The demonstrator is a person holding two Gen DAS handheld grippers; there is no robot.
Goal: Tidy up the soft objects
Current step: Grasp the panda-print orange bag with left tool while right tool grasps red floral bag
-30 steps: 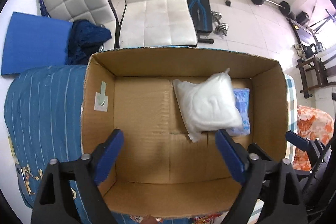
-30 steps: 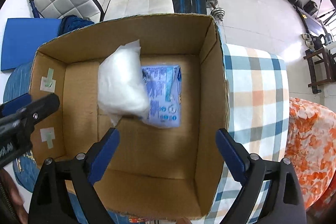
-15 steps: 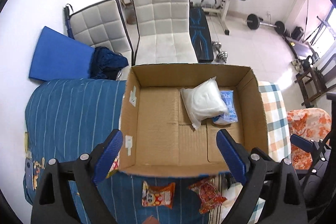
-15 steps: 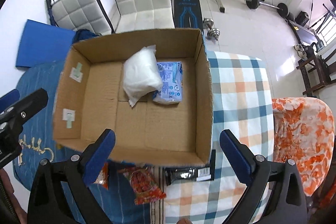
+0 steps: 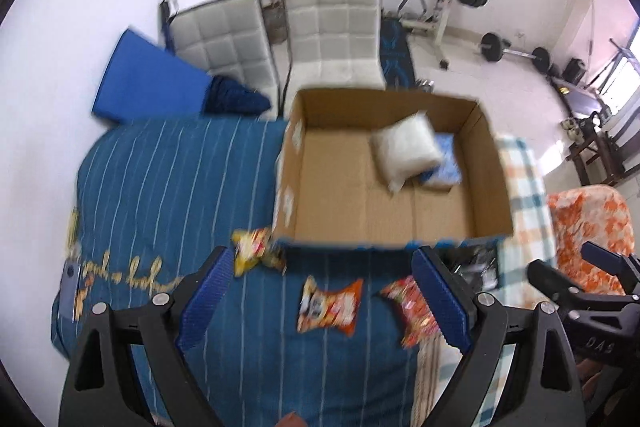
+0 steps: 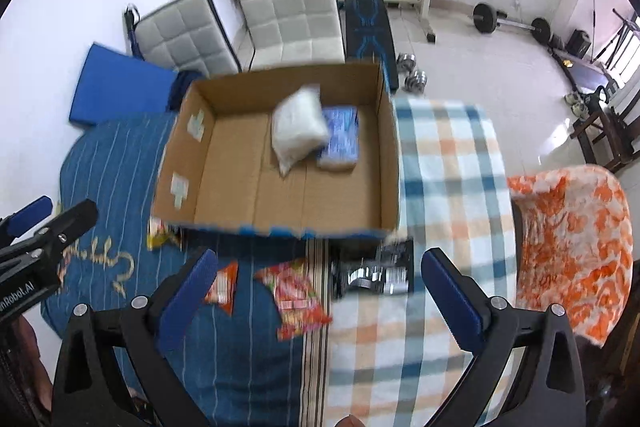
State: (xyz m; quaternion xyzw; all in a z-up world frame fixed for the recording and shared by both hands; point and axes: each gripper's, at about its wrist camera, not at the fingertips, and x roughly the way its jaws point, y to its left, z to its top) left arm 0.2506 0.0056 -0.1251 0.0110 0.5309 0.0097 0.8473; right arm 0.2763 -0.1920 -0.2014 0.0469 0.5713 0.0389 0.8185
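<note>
An open cardboard box (image 5: pixel 290 187) stands on the bed. Inside, at its far right, a white soft bag (image 5: pixel 406 149) leans on a blue packet (image 5: pixel 448 163). My left gripper (image 5: pixel 320 267) hovers open and empty above the bed, in front of the box. Below it lie a yellow snack packet (image 5: pixel 252 255), an orange one (image 5: pixel 330 305) and a red one (image 5: pixel 412 307). My right gripper (image 6: pixel 320 263) is also open and empty, high over the red packet (image 6: pixel 296 291) and a black and silver pack (image 6: pixel 376 273). The box (image 6: pixel 388 155) lies ahead of it.
A blue striped cover (image 5: pixel 160 187) spreads left of the box, a plaid blanket (image 6: pixel 448 167) right of it, and an orange floral blanket (image 6: pixel 572 235) further right. White quilted chairs (image 5: pixel 332 27), a blue mat (image 5: pixel 140 83) and weight equipment stand behind.
Both grippers have drawn back and up from above the box. The box now looks smaller and the snack packets in front of it have come into view. The right jaws stand a little wider.
</note>
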